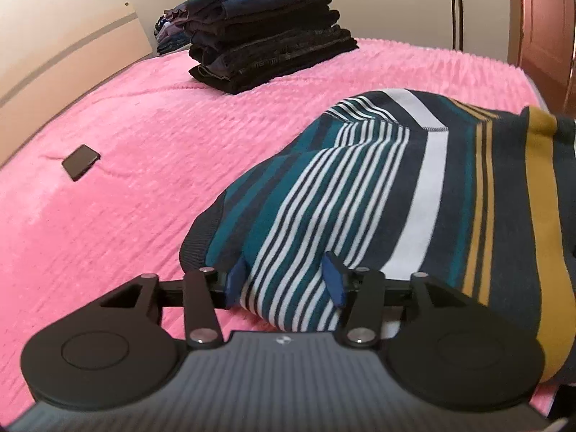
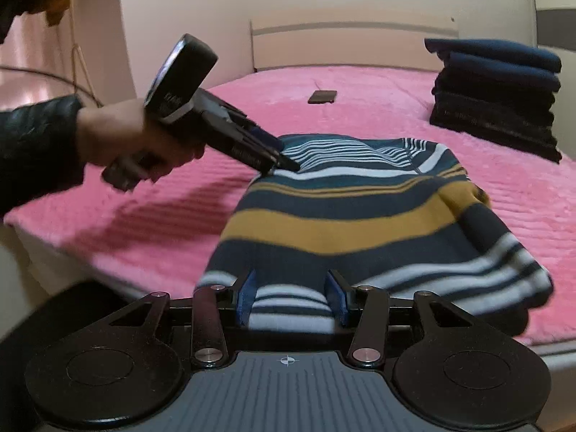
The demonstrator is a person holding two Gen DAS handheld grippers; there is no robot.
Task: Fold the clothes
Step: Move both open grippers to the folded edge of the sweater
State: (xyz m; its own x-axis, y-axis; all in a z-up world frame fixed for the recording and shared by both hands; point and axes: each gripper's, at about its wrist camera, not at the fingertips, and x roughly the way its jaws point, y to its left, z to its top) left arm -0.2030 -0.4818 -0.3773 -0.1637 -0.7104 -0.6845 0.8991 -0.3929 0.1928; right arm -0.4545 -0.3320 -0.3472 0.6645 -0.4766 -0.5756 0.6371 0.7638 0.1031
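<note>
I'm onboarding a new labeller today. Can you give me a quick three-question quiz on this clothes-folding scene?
1. True or false: the striped sweater lies on a pink blanket.
2. What sits at the far corner of the bed? A) a pillow B) a stack of folded clothes C) a basket
3. Fill in: both the left gripper and the right gripper have sweater fabric between their ____.

Key: 1 true; 2 B; 3 fingers.
</note>
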